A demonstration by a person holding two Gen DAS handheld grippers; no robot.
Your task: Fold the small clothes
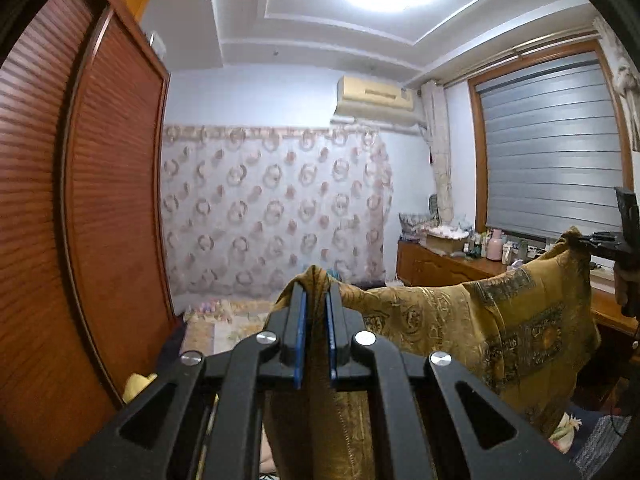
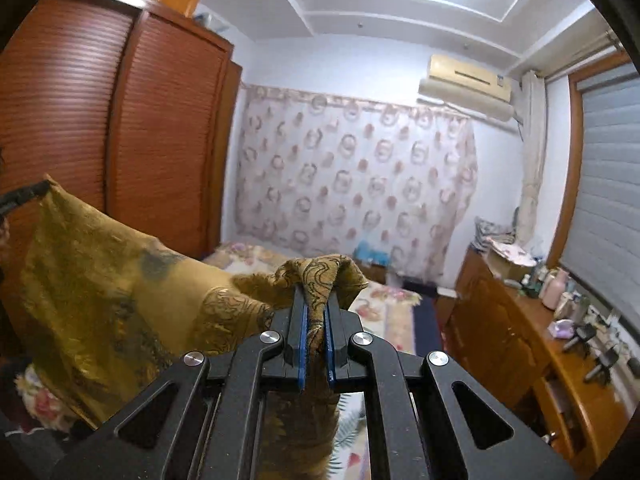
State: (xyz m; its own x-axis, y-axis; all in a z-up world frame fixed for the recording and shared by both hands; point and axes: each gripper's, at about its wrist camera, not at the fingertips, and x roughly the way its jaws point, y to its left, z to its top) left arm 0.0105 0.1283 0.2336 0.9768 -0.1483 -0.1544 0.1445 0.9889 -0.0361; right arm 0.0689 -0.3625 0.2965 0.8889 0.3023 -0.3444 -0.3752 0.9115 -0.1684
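Note:
A mustard-yellow patterned cloth [image 1: 500,320] hangs stretched in the air between both grippers. My left gripper [image 1: 316,292] is shut on one bunched corner of it. The cloth spreads to the right, where the right gripper [image 1: 600,240] shows as a dark shape pinching the far corner. In the right wrist view, my right gripper [image 2: 316,300] is shut on a bunched corner of the cloth [image 2: 100,280], which spreads to the left up to the left gripper [image 2: 28,194] at the frame's edge. The cloth's lower edge hangs loose below both.
A bed with a floral cover [image 2: 384,304] lies below and ahead. A red-brown wardrobe [image 1: 80,200] stands on the left. A wooden dresser [image 2: 560,340] with bottles and small items runs along the right under a window blind [image 1: 552,148]. A patterned curtain [image 1: 272,208] covers the far wall.

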